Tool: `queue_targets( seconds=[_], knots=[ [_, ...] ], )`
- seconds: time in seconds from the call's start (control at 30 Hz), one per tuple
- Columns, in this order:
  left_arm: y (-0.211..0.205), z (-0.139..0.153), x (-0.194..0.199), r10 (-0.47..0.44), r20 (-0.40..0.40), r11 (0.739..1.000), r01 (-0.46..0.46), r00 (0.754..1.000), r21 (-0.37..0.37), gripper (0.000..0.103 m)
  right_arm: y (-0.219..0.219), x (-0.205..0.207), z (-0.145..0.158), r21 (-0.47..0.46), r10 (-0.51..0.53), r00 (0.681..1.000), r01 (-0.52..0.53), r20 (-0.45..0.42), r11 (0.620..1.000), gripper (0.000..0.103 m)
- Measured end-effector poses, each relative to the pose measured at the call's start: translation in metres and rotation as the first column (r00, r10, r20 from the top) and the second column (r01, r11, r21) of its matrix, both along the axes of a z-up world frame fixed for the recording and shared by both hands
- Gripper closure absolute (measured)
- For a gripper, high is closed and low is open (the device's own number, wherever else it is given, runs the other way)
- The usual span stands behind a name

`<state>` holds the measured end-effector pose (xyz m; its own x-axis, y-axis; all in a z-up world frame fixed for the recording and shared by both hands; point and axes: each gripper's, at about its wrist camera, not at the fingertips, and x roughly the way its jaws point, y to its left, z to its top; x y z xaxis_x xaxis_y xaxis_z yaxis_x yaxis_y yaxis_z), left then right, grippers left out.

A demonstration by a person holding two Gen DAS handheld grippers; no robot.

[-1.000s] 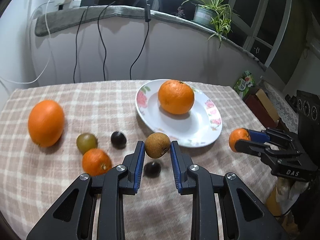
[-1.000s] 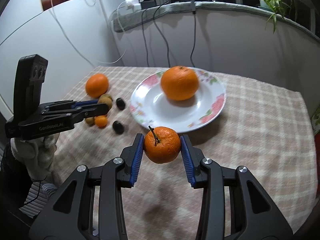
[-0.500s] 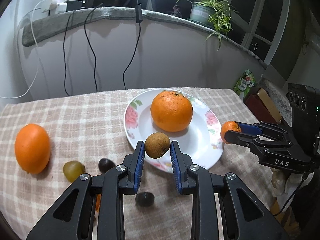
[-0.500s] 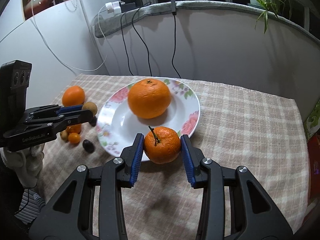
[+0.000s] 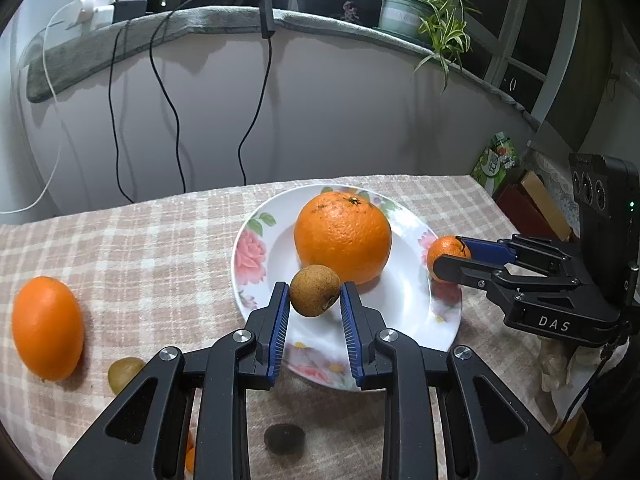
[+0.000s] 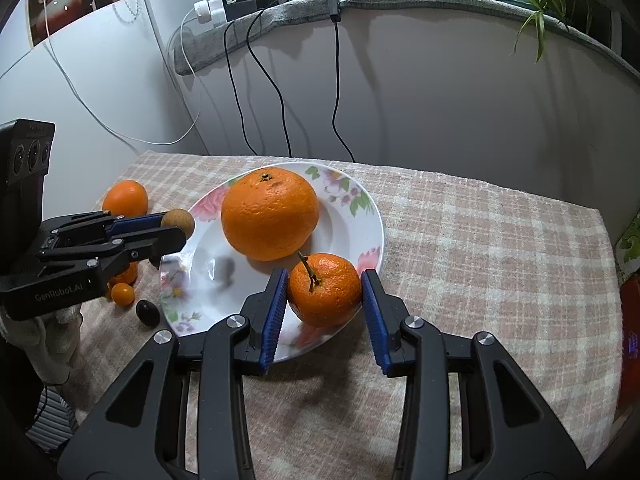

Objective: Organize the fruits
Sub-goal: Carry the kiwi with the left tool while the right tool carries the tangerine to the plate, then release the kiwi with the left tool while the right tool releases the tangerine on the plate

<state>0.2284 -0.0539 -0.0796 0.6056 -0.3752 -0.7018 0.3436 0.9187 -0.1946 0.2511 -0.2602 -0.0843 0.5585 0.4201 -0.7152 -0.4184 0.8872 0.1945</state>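
Note:
A white floral plate (image 5: 256, 248) (image 6: 360, 216) sits mid-table with a big orange (image 5: 342, 236) (image 6: 270, 213) on it. My left gripper (image 5: 314, 294) (image 6: 176, 226) is shut on a small brown round fruit (image 5: 315, 290) (image 6: 178, 220), held above the plate's near-left rim. My right gripper (image 6: 325, 294) (image 5: 448, 258) is shut on a small stemmed mandarin (image 6: 324, 289) (image 5: 447, 249), held over the plate's right rim. Loose on the checked cloth lie another orange (image 5: 47, 328) (image 6: 125, 199), a green fruit (image 5: 124, 372), a dark fruit (image 5: 284, 438) (image 6: 147, 312) and small orange fruits (image 6: 122, 293).
The table backs onto a curved white wall with hanging cables (image 5: 256, 92) and a padded ledge bearing a potted plant (image 5: 416, 12). Boxes (image 5: 520, 196) stand beyond the table's right edge. A gloved hand (image 6: 48, 332) holds the left gripper.
Both grippers have carried their fruits inward toward the plate. The brown fruit now hangs over the plate's rim and the mandarin over its opposite side. Grips are unchanged.

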Motion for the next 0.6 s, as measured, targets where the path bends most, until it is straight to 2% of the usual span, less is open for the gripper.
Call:
queue_targets(
  seconds=[0.6],
  knots=[
    [-0.0055, -0.0043, 0.0038, -0.003, -0.012, 1.000, 0.004, 1.000, 0.011, 0.078, 0.0051, 0.0041, -0.0020, -0.014, 0.019, 1.000, -0.019, 0.009, 1.000, 0.064]
  ],
)
